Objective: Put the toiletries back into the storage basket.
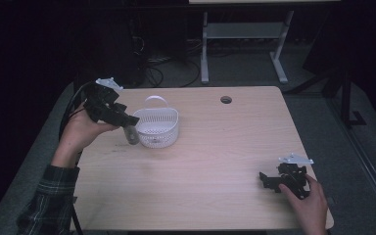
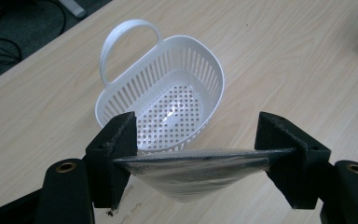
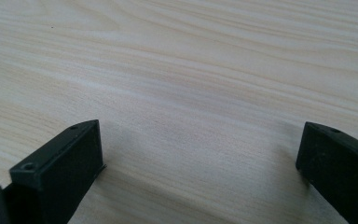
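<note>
Left tongs (image 2: pixel 193 161) clamped on a clear packet (image 2: pixel 191 175), just short of the white basket (image 2: pixel 168 60); right tongs (image 3: pixel 200 172) open, well apart from basket on desk (image 1: pixel 215 147).

A clear pouch (image 2: pixel 193 175) hangs (pinched flat) beside a white slotted basket (image 1: pixel 157 127), upright, empty.

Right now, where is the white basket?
In the high view the white basket stands left of centre on the table, just right of the left gripper, which holds a clear packet beside it.
</note>
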{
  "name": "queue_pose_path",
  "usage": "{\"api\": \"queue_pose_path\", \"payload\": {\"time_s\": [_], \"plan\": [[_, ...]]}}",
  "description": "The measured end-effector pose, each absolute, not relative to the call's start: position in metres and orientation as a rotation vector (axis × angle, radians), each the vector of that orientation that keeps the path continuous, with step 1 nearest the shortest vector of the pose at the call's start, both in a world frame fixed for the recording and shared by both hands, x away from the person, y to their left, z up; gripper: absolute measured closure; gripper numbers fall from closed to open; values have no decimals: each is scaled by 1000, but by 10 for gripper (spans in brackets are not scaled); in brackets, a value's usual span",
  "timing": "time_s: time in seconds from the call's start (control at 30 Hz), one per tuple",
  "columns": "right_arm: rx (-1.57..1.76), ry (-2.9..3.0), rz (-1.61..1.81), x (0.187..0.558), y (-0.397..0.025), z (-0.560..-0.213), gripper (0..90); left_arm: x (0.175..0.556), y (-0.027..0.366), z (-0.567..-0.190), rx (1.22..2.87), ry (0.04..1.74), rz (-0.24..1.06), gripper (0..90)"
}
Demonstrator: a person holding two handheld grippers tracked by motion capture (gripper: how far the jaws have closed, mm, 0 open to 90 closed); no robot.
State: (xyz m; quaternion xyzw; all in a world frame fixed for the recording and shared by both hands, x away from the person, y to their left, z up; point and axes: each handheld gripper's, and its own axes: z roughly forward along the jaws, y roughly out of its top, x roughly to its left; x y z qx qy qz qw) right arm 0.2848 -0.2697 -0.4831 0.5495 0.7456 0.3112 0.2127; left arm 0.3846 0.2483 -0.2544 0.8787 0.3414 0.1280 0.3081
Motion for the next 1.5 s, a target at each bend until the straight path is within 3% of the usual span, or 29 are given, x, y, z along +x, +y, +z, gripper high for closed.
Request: {"api": "queue_pose_path", "payload": {"time_s": [0.67,1.5], "plan": [[1525,2068,866,285,-270,-483,0,405,239,-235,2307,877,350,295],[1527,2069,865,285,-270,-483,0,431,226,-257,2296,898,410,295]]}}
